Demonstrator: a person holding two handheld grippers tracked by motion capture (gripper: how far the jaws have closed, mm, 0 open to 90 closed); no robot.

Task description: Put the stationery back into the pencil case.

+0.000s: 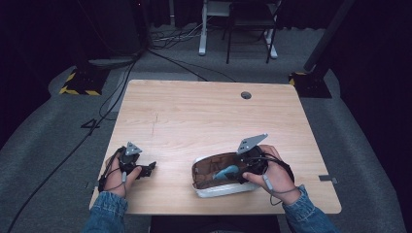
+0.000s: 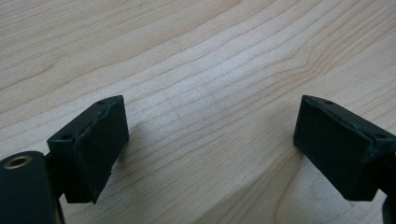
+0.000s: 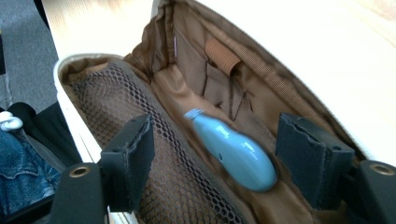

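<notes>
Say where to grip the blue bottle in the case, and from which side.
Grip the blue bottle across its wide rounded body, coming from above through the case's open top. It lies flat on the lining, slim neck pointing away, and the right gripper already straddles it, jaws open.

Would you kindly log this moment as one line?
right gripper: open above blue bottle | bottle: inside pouch | left gripper: open, nothing between

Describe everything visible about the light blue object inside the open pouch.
The light blue object is small, smooth and glossy, plastic by the look, with a rounded wide end tapering to a narrower capped tip. It lies tilted inside the open white pouch, resting on the brown fabric lining beside a brown mesh panel. It sits between the right hand-held gripper jaws, which stand apart without touching it.
</notes>
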